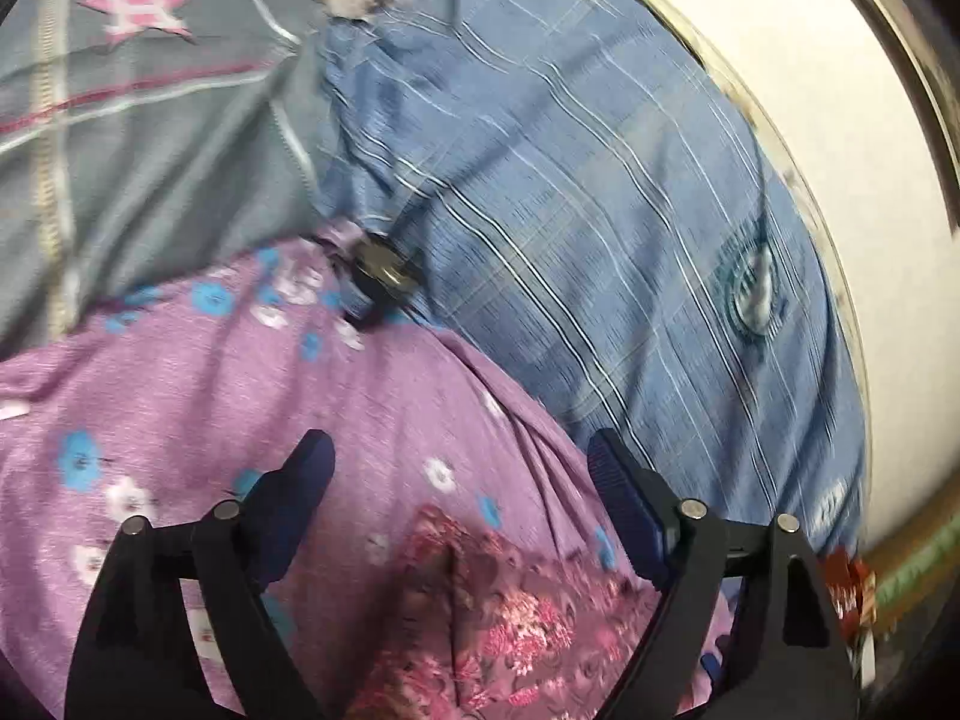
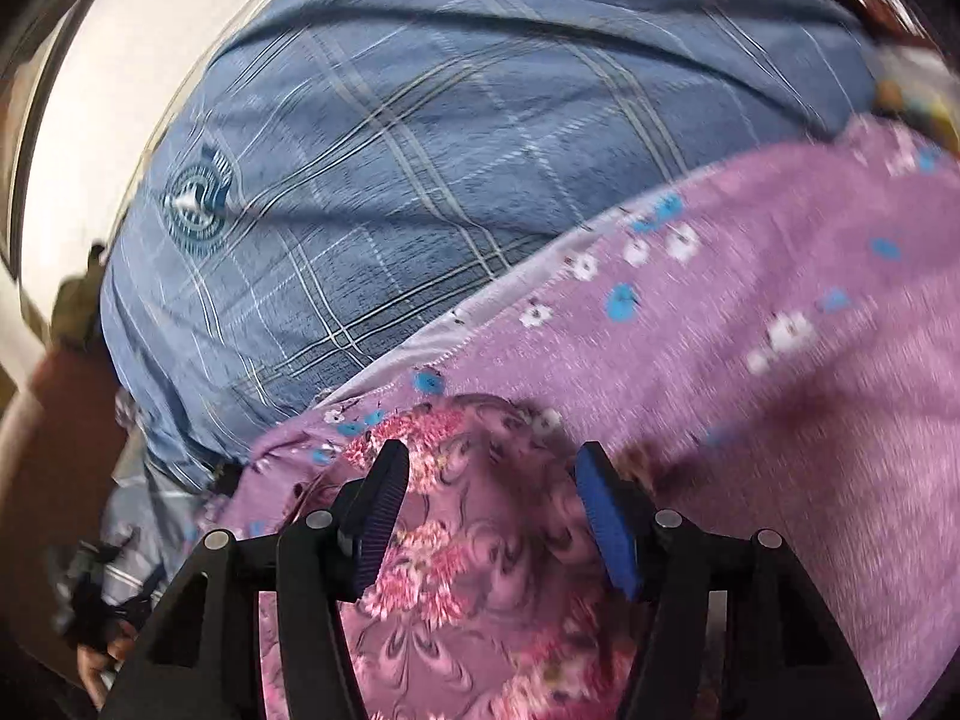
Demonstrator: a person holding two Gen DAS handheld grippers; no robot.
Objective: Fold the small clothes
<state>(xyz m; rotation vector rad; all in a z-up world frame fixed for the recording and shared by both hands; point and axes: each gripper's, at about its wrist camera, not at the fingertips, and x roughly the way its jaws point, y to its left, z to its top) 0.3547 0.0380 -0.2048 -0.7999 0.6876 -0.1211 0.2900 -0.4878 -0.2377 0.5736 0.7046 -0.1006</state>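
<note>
A purple garment with blue and white flowers [image 1: 198,384] [image 2: 750,312] lies spread over a blue checked cloth [image 1: 588,210] [image 2: 390,138]. On it sits a small pink-flowered piece [image 1: 510,612] [image 2: 468,552]. My left gripper [image 1: 459,468] stands open wide just above the purple garment, with the pink-flowered piece below and between its fingers. My right gripper [image 2: 489,480] is open too, its blue pads either side of the pink-flowered piece without pressing on it. Both views are blurred.
A grey-green cloth with a pink star [image 1: 138,18] lies at the far left. A pale wall [image 1: 810,90] [image 2: 90,60] runs behind the blue checked cloth. A dark clip-like object [image 1: 384,276] rests where the cloths meet. A person's hand [image 2: 96,666] shows low left.
</note>
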